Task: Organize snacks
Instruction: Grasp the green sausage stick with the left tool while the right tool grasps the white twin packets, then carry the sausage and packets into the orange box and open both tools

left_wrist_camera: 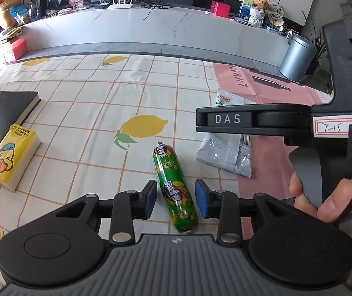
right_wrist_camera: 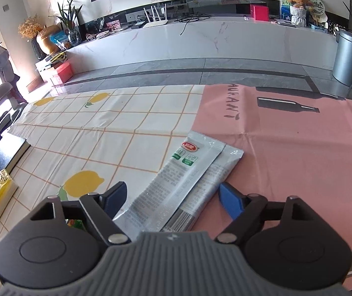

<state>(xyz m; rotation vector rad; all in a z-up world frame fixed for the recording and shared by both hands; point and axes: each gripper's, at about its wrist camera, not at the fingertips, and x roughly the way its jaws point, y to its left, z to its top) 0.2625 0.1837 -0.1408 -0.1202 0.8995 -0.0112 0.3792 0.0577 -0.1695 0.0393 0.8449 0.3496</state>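
Far left: black book [left_wrist_camera: 5, 108] along the table edge, yellow tissue pack [left_wrist_camera: 11, 155] leaning on its near right side; both well apart from the snacks, likely not part of the sort. Centre: green sausage [left_wrist_camera: 176, 187] lies lengthwise on the lemon cloth [left_wrist_camera: 82, 113], pointing away. Left gripper [left_wrist_camera: 176, 201] straddles it, jaws partly open, a gap visible between each pad and the wrapper; nothing held. Placement reads as lined up for a pinch across the narrow axis. Right: two grey sachets [right_wrist_camera: 183, 180] stacked, overlapping, on the seam between the cloth and the pink mat [right_wrist_camera: 299, 153]. Right gripper [right_wrist_camera: 176, 197] sits over their near end, jaws wide, pads clear of the foil; holds nothing. Judgement: sachets gathered onto the mat as the snack pile; the sausage probably goes beside them.
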